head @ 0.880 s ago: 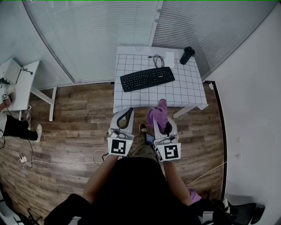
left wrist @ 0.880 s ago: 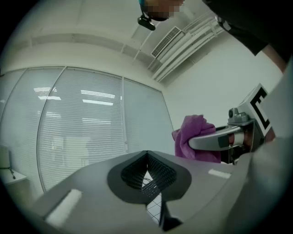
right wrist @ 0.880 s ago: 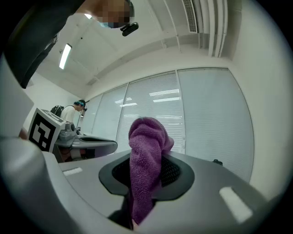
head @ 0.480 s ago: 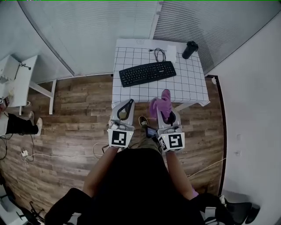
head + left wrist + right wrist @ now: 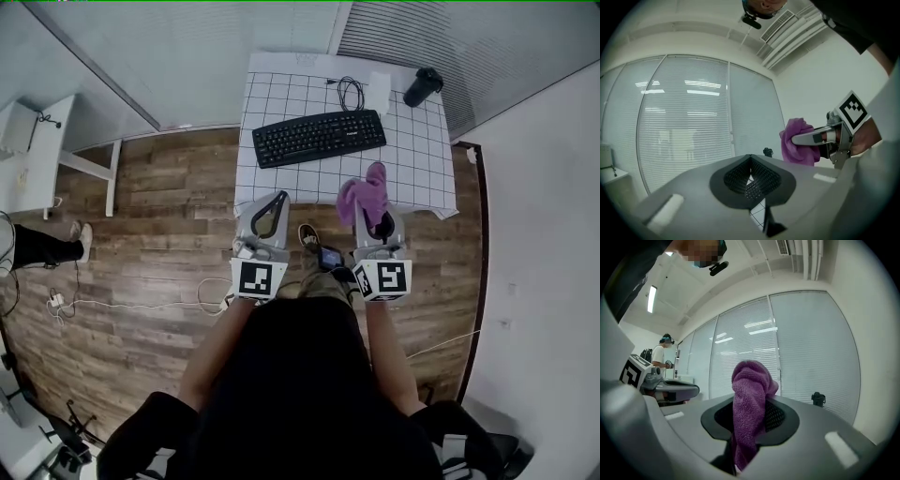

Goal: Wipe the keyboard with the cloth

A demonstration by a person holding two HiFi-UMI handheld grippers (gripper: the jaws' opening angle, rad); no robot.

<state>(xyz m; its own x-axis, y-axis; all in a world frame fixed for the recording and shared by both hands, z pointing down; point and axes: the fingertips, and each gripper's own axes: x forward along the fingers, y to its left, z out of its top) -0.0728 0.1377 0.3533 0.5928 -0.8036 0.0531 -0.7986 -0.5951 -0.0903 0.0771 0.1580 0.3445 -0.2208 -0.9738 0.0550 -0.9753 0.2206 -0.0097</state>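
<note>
1. Your left gripper (image 5: 275,200) is carried level in front of you, short of the near edge of the desk (image 5: 412,183). Its jaws are pressed fully together with nothing between them. It appears to be kept in reserve, free to steady the work if needed.

2. Your right gripper (image 5: 382,225), beside the left and also level, is clamped on the purple cloth (image 5: 364,192). The jaws pinch the cloth low down, so a bunched wad stands out past the tips. This hold probably serves to bring soft fabric, not hard jaw, to the keys.

3. In the head view the wad overlaps the desk's near edge, towards the right corner. It is well apart from the keyboard (image 5: 319,138), so wiping has not begun.

4. The keyboard lies across the middle of the desk, slightly angled, with a long side towards you. That position suits sideways strokes.

5. A coiled cable (image 5: 352,92) lies near the far edge and a black bottle (image 5: 424,86) stands at the far right corner. Both are outside the likely wiping path.
</note>
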